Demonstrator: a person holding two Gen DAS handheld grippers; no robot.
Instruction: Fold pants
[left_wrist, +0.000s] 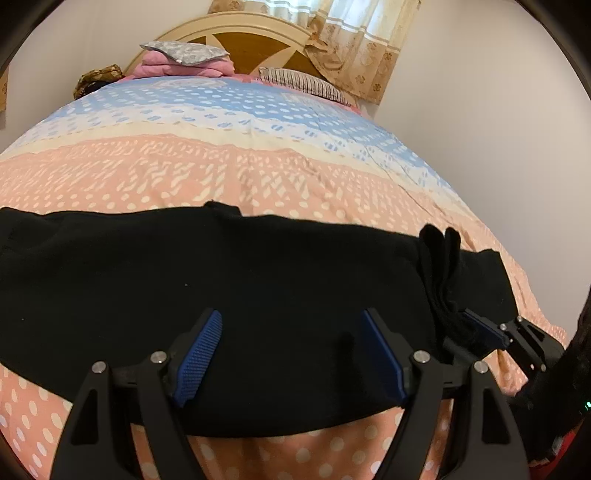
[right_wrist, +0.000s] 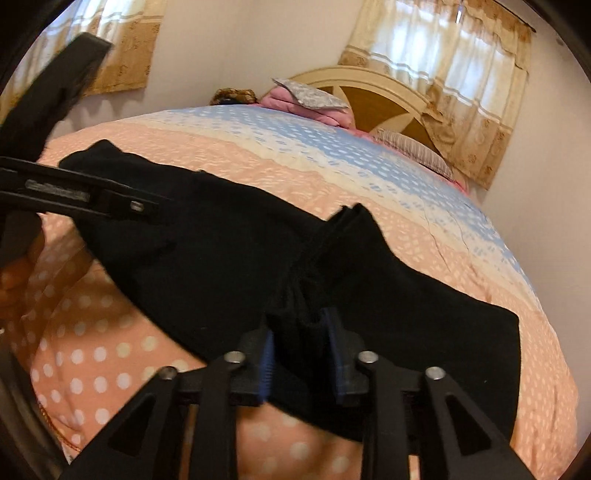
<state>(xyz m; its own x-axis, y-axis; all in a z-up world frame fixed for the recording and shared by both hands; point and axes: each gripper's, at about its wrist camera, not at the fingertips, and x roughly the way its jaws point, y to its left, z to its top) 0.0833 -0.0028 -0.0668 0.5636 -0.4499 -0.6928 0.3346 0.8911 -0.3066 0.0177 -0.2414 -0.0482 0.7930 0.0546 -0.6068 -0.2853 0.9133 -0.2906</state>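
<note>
Black pants are laid in a band across the lower half of the left wrist frame, on a bedspread patterned in peach, cream and blue. The left gripper is held over the pants with its jaws spread wide, nothing between them. The right gripper, lower centre of the right wrist frame, is clenched on a bunched fold of the pants. A wooden headboard and curtains are seen at the top.
</note>
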